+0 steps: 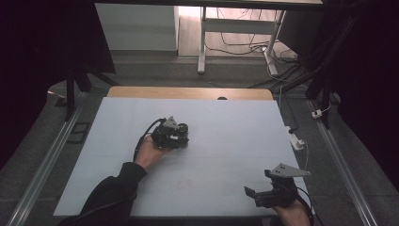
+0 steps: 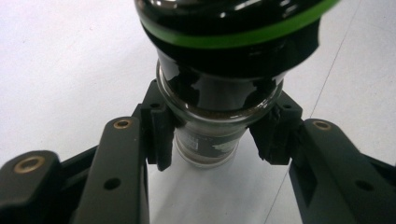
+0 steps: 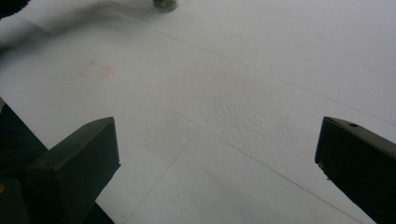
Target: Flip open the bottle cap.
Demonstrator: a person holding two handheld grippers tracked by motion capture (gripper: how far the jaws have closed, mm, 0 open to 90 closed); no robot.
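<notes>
Now my left hand-held gripper (image 2: 212,140) clamps the dark bottle (image 2: 210,93) at its neck, probably to keep it upright. My right hand-held gripper (image 3: 217,158) waits spread and empty over the worktop (image 3: 233,93).

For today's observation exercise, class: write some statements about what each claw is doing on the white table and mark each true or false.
1. The left claw is shut on the bottle. True.
2. The bottle has a green band. True.
3. The right claw grips a cup. False: its jaws stand wide apart over the bare table surface.
4. The two claws touch each other. False: the left is mid-table, the right near the front right edge.
5. The bottle lies flat. False: it stands upright.
</notes>
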